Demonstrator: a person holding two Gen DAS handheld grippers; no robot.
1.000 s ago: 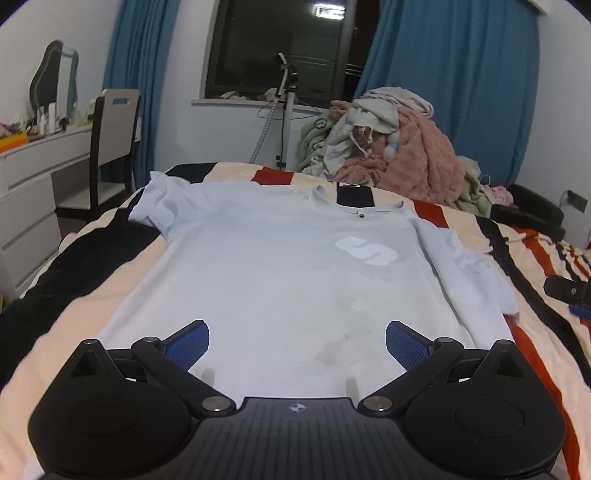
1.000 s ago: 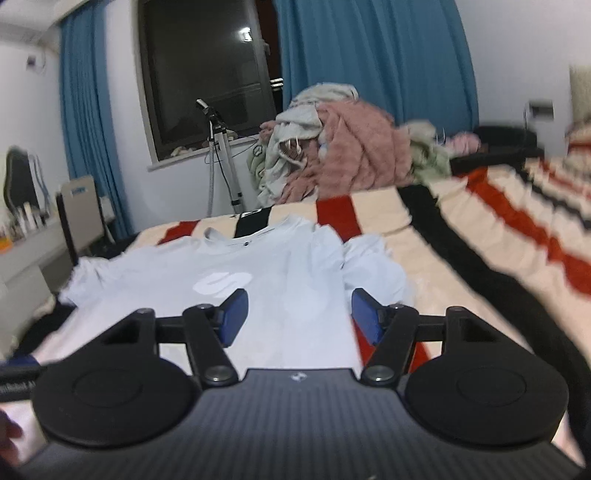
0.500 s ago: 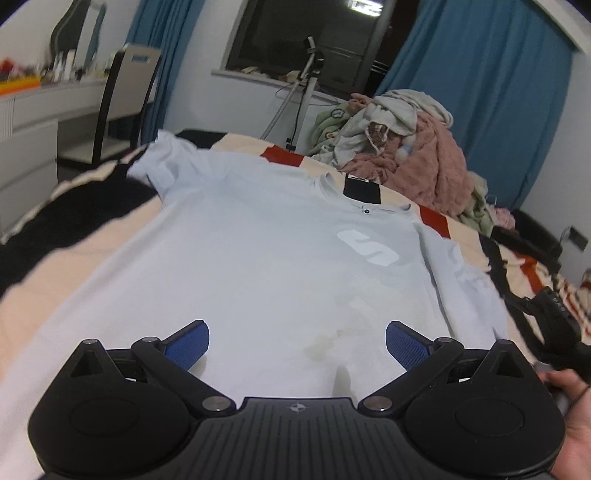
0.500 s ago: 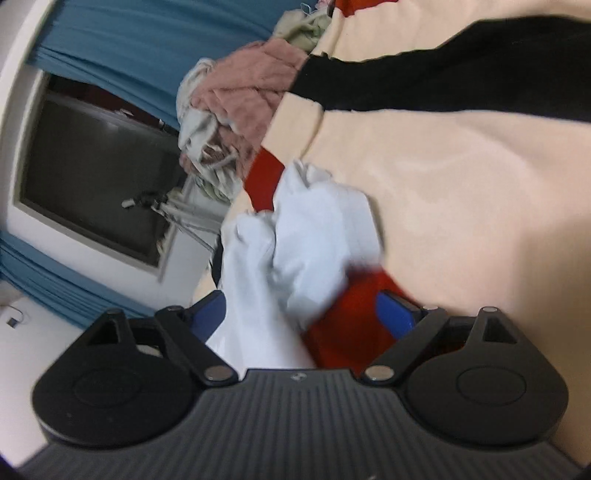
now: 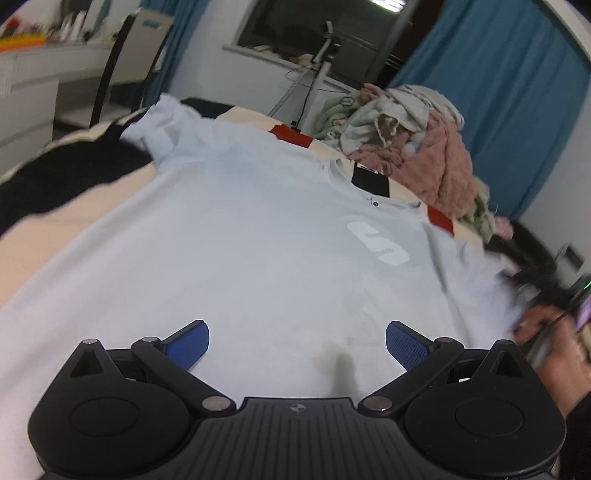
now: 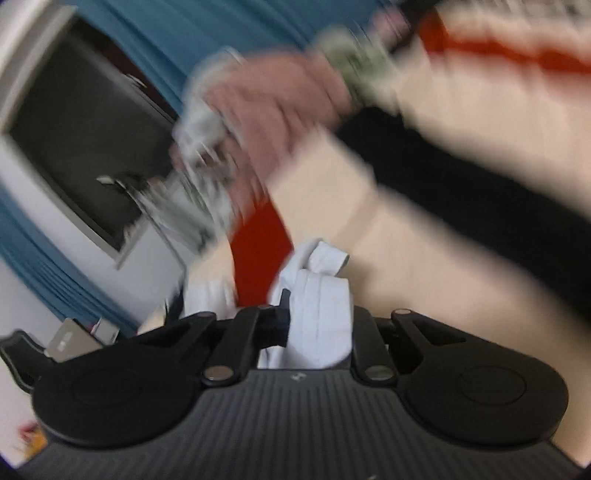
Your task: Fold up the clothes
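Ahead of me a striped cream, black and red bedspread lies below blue curtains, a dark window and a white-backed chair.

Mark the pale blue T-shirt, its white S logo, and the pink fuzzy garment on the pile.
pale blue T-shirt (image 5: 240, 251), left wrist view, chest panel
white S logo (image 5: 376, 242), left wrist view, print's middle
pink fuzzy garment (image 5: 439, 162), left wrist view, upper folds

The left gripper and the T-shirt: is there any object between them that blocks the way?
Nothing visible does. The left gripper is open just above the light blue T-shirt, with only bare fabric between its fingers. The clothes pile lies beyond the collar. The right gripper is shut on the sleeve.
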